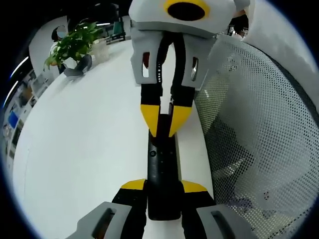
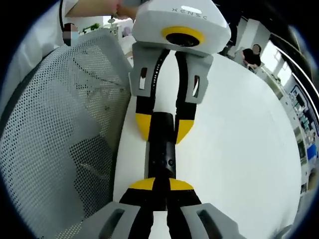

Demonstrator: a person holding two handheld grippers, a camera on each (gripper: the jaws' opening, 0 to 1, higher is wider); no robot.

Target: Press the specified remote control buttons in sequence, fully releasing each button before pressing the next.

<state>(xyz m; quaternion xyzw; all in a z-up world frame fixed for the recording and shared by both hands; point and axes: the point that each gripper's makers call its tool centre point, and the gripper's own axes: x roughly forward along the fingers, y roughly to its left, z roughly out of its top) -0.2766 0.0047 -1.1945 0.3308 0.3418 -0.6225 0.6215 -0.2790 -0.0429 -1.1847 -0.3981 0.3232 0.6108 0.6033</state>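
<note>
The white bench (image 1: 84,149) spans both views and carries the work. A white mesh chair back (image 1: 264,139) stands against the bench edge, at the right of the left gripper view and at the left of the right gripper view.

A potted green plant (image 1: 72,46) stands at the far end of the bench in the left gripper view. In the right gripper view a seated person (image 2: 250,56) shows beyond the far end of the bench.

The black remote control (image 1: 162,174) lies along the bench near the edge beside the chair, lengthwise between the two grippers, which face each other over it.

Left gripper (image 1: 163,186): its yellow-tipped fingers (image 1: 132,185) stand on either side of the near end of the remote, clenched on its long sides.

Right gripper (image 2: 159,184): its yellow-tipped fingers (image 2: 142,184) are drawn together with only a narrow gap, over the opposite end of the remote. The pictures do not show whether they grip it or press on it.

Small round buttons (image 2: 170,162) show on the remote's upper face; their markings are too small to tell.
</note>
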